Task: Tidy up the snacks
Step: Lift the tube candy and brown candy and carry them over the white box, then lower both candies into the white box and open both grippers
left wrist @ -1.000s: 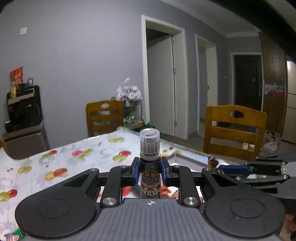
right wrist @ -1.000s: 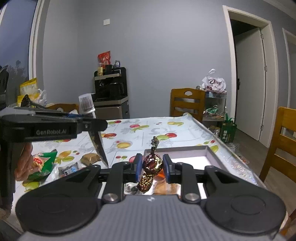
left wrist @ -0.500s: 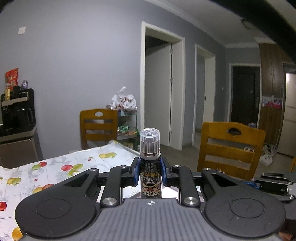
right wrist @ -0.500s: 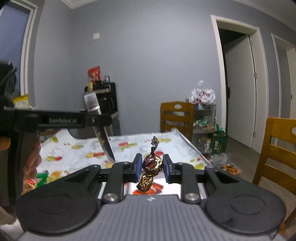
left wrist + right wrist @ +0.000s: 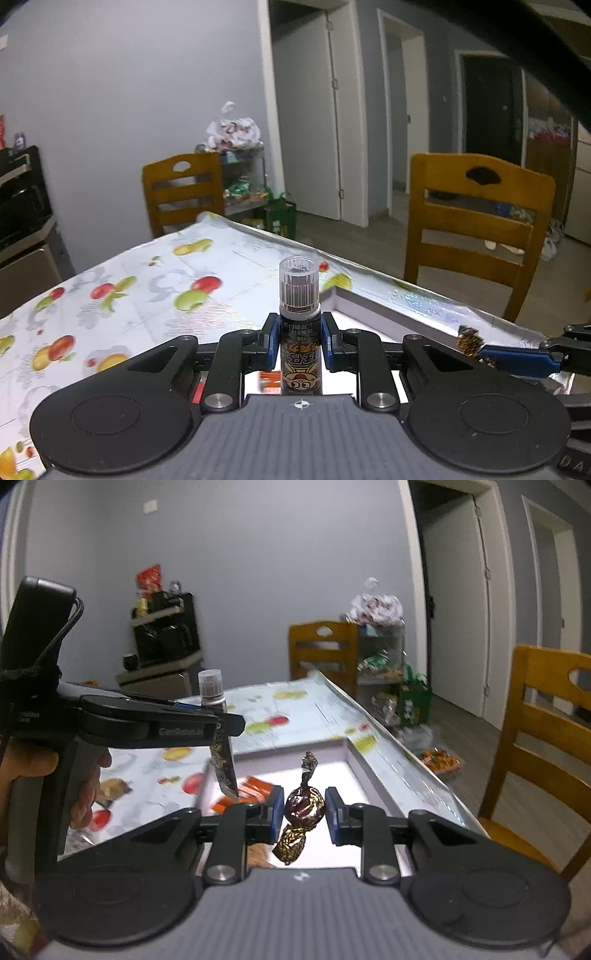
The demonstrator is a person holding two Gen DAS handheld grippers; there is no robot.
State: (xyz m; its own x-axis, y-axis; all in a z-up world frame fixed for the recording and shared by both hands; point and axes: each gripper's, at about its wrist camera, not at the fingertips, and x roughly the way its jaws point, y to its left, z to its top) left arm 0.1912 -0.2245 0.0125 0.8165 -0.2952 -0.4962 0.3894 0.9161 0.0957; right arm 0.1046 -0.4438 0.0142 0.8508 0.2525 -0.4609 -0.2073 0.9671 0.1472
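Two grippers, each loaded, above the box (image 5: 354, 755) at the table's corner.
Left gripper (image 5: 298, 338) clamps the tube (image 5: 298, 321) upright; right gripper (image 5: 303, 814), pads slightly parted, cradles the candy (image 5: 303, 805). Only the right view shows orange packets (image 5: 251, 792) inside the box.

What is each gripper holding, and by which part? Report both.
The left gripper clamps the capped tube on its dark body, just below the clear cap. The right gripper pinches the wrapped candy at its round middle, twisted ends free.
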